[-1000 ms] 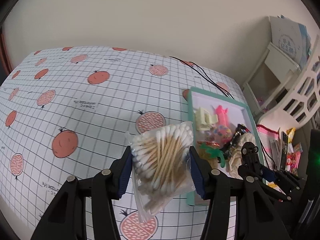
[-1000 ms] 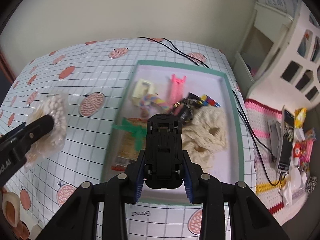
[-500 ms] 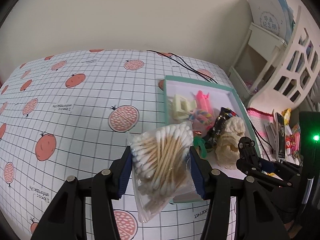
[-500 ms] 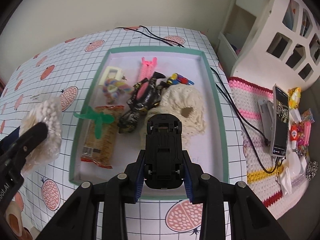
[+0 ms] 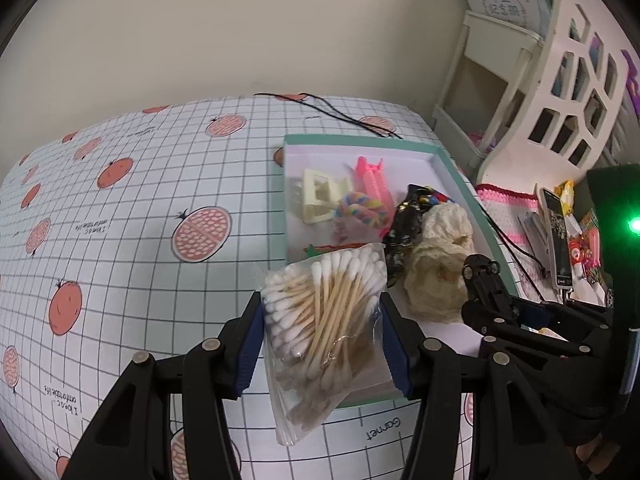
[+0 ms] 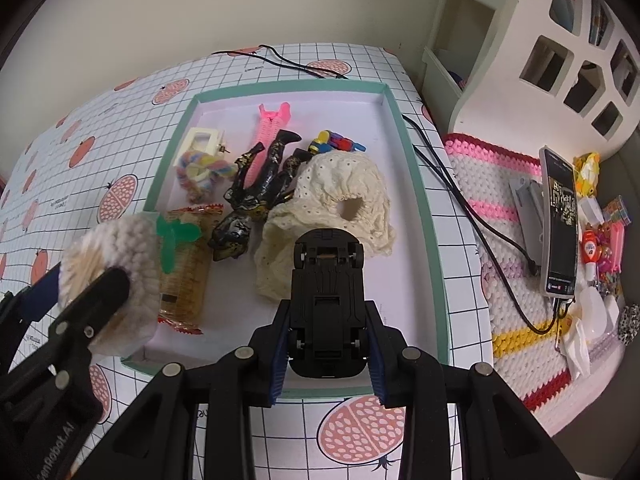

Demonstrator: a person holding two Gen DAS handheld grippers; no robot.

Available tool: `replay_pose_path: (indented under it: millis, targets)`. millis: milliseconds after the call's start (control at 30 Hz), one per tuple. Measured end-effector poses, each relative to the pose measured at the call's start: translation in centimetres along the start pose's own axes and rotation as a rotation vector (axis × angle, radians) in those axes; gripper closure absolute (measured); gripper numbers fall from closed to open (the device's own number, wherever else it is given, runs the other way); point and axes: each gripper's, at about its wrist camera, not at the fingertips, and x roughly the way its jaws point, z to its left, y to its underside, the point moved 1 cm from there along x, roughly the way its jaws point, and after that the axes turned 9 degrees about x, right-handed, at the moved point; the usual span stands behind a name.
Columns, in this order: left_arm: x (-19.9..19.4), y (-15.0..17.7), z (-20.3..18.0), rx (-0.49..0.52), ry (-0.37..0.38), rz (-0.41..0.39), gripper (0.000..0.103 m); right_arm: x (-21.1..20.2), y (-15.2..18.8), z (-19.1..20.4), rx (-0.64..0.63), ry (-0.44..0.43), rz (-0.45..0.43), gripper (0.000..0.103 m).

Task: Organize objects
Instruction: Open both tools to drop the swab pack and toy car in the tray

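My left gripper is shut on a clear bag of cotton swabs, held over the near left corner of the green-rimmed tray. In the right wrist view the same bag of cotton swabs hangs above the tray's left edge. My right gripper is shut on a black toy car, underside up, above the tray's near part. The tray holds a cream crochet piece, a black figure, a pink clip, a cream claw clip, a rainbow rope ring and a snack packet.
A checked tablecloth with fruit prints covers the table. A black cable runs along the tray's right side. To the right lie a crochet mat, a phone and small clutter. A white shelf unit stands behind.
Both grippers have moved right and forward over the tray, each still holding its object. The bag of swabs now hangs over the tray's near left corner.
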Motion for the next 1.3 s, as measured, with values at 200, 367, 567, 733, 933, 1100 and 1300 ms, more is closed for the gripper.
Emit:
replay_pose_path:
  millis: [200, 367, 567, 733, 933, 1100, 1300]
  targets:
    - [-0.4, -0.4, -0.8, 0.043, 0.011, -0.021, 0.043, -0.1, 0.0, -0.1, 0.017, -0.022, -0.01, 0.063]
    - [-0.6, -0.7, -0.4, 0.024, 0.023, -0.035, 0.041, -0.3, -0.1, 0.3, 0.008, -0.028, -0.02, 0.058]
    - [-1.0, -0.7, 1.0, -0.008, -0.002, -0.034, 0.038, -0.8, -0.1, 0.8, 0.006, -0.032, -0.039, 0.058]
    - [-1.7, -0.7, 3.5, -0.064, -0.039, -0.045, 0.035, -1.1, 0.1, 1.8, -0.007, -0.047, -0.05, 0.047]
    - [-2.4, -0.3, 6.9, -0.136, -0.079, -0.043, 0.035, -1.9, 0.6, 3.2, -0.027, -0.071, -0.072, 0.03]
    - [-3.4, 0.3, 8.4, -0.13, -0.188, -0.042, 0.035, -2.5, 1.3, 4.4, -0.052, -0.09, -0.091, 0.014]
    - [-4.2, 1.1, 9.4, -0.122, -0.221, -0.033, 0.011, -3.6, 2.1, 5.1, -0.057, -0.101, -0.117, 0.0]
